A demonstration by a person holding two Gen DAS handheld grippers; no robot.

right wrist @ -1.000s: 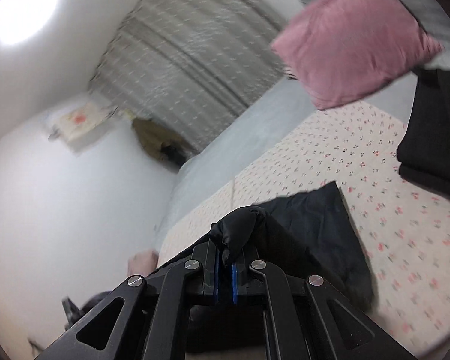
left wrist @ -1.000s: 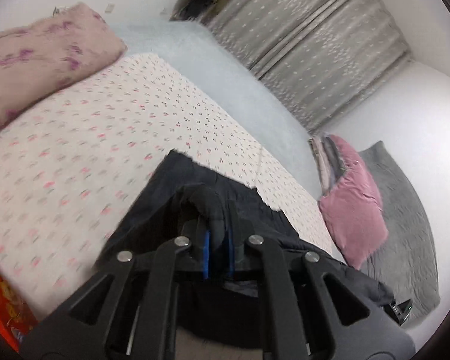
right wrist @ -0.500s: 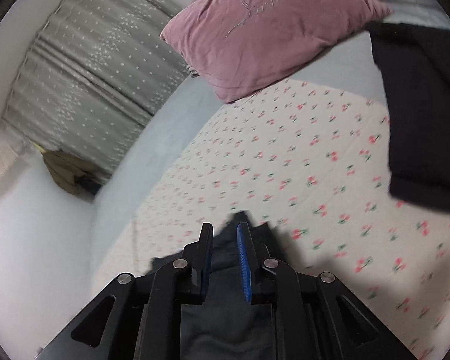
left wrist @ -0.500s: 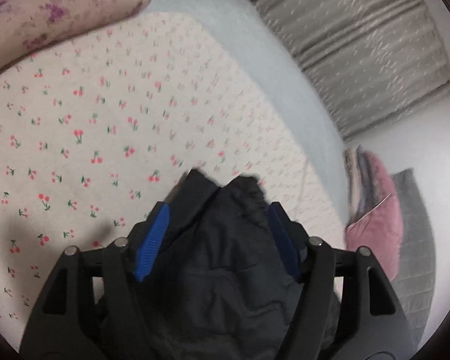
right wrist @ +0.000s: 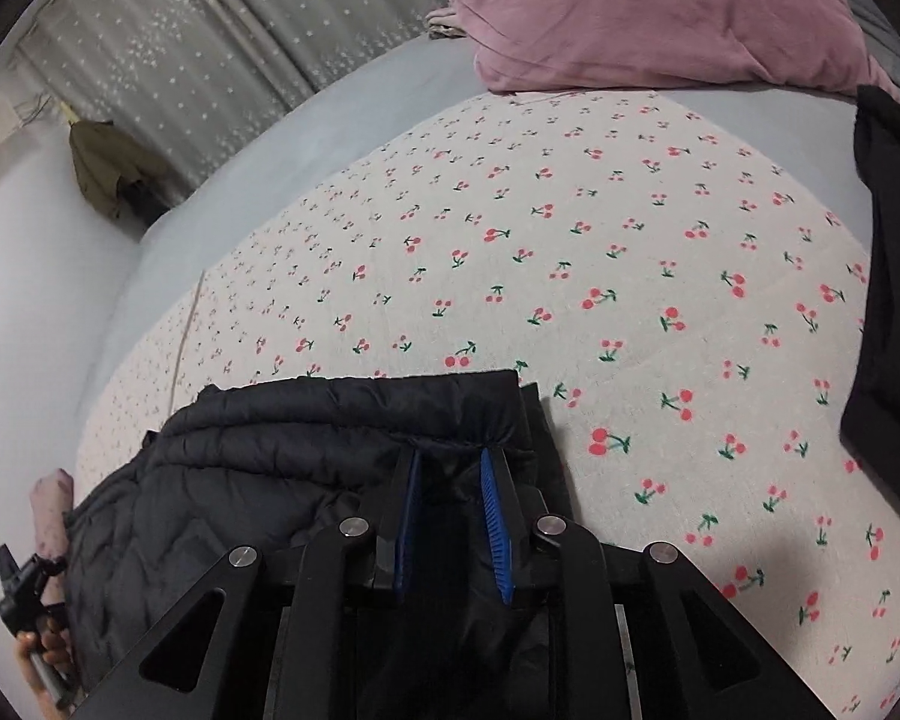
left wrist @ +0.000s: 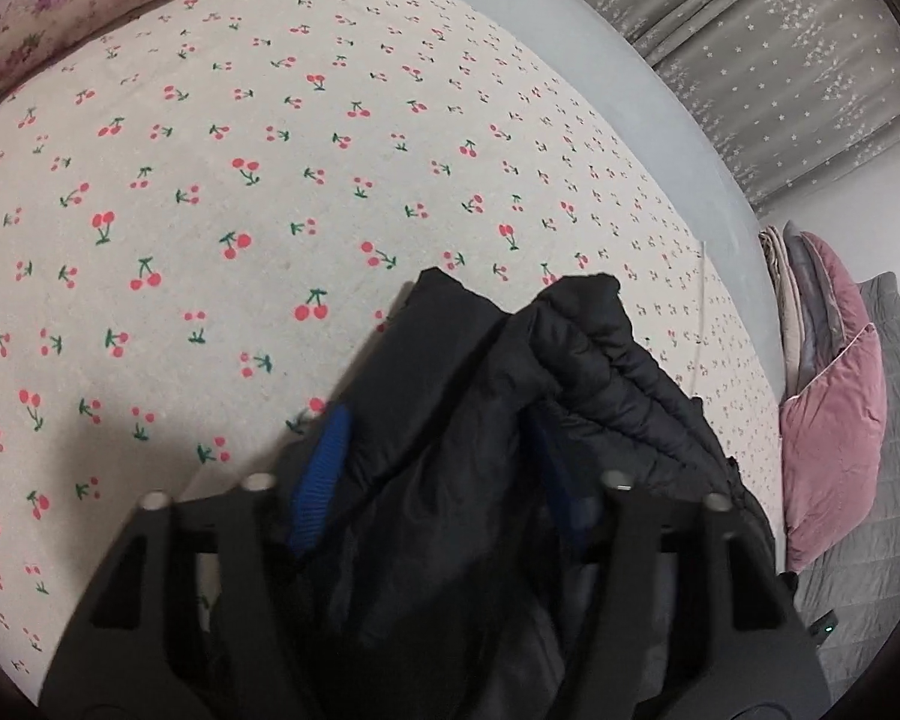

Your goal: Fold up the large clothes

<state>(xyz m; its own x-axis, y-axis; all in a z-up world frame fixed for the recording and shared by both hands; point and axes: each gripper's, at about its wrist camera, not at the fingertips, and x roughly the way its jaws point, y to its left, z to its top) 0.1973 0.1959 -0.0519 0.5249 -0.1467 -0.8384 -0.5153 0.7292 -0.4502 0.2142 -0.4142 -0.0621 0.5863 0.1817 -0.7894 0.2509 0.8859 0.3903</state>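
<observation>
A black quilted jacket (left wrist: 510, 396) lies bunched on the cherry-print bed sheet (left wrist: 210, 180). My left gripper (left wrist: 444, 468) is open, its blue pads wide apart, with jacket fabric heaped between the jaws. In the right wrist view the jacket (right wrist: 306, 438) lies folded with a straight far edge. My right gripper (right wrist: 450, 468) is open a little, its blue pads on either side of the jacket's edge, not pinching it.
A pink pillow (left wrist: 834, 420) and a grey quilt (left wrist: 894, 480) lie at the bed's right end. A floral pink pillow (left wrist: 60, 0) lies far left. Another black garment (right wrist: 888, 312) lies right of my right gripper. Grey curtains (right wrist: 210, 30) hang behind.
Both grippers lowered the jacket onto the bed and opened, letting go of it. The left jaws spread wide first, and the right jaws then parted slightly more.
</observation>
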